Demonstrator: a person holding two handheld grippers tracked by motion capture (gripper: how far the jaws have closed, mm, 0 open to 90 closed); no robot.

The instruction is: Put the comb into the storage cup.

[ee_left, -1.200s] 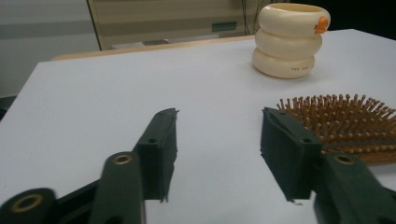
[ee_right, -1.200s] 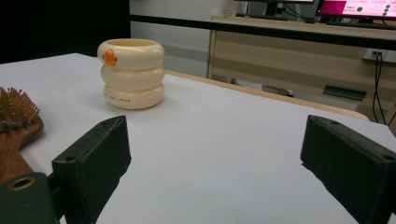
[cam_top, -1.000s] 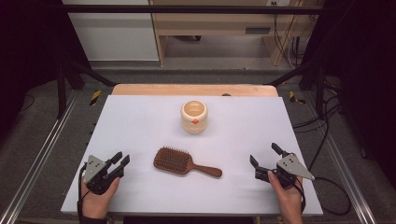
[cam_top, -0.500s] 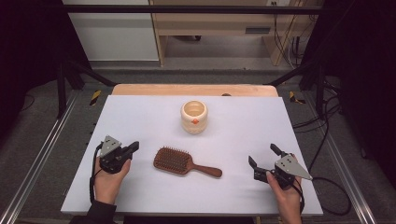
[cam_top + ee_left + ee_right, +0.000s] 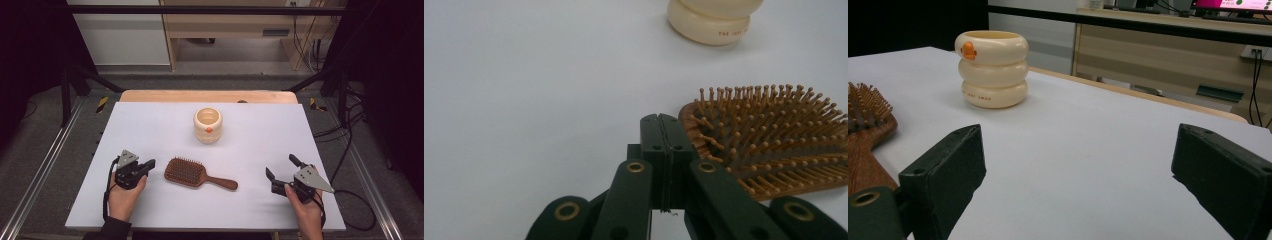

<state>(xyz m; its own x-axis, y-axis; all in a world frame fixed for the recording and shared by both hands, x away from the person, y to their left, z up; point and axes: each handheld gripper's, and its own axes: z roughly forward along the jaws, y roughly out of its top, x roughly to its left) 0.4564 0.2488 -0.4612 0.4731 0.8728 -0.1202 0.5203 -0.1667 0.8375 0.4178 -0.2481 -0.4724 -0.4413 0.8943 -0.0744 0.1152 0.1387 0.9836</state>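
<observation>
Hairbrush (image 5: 198,173) lies bristles-up mid-desk (image 5: 150,130), handle toward the right gripper (image 5: 283,173), whose jaws stand spread, apparently ready; left gripper (image 5: 146,165), jaws pressed together, sits just beside the brush head, cream pot (image 5: 208,125) behind.

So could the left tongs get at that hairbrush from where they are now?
Probably yes. The left tongs sit just beside the bristled head of the wooden hairbrush, with bare white table between them and nothing in the way. Their jaws are pressed shut, though, so they would need to open first.
</observation>
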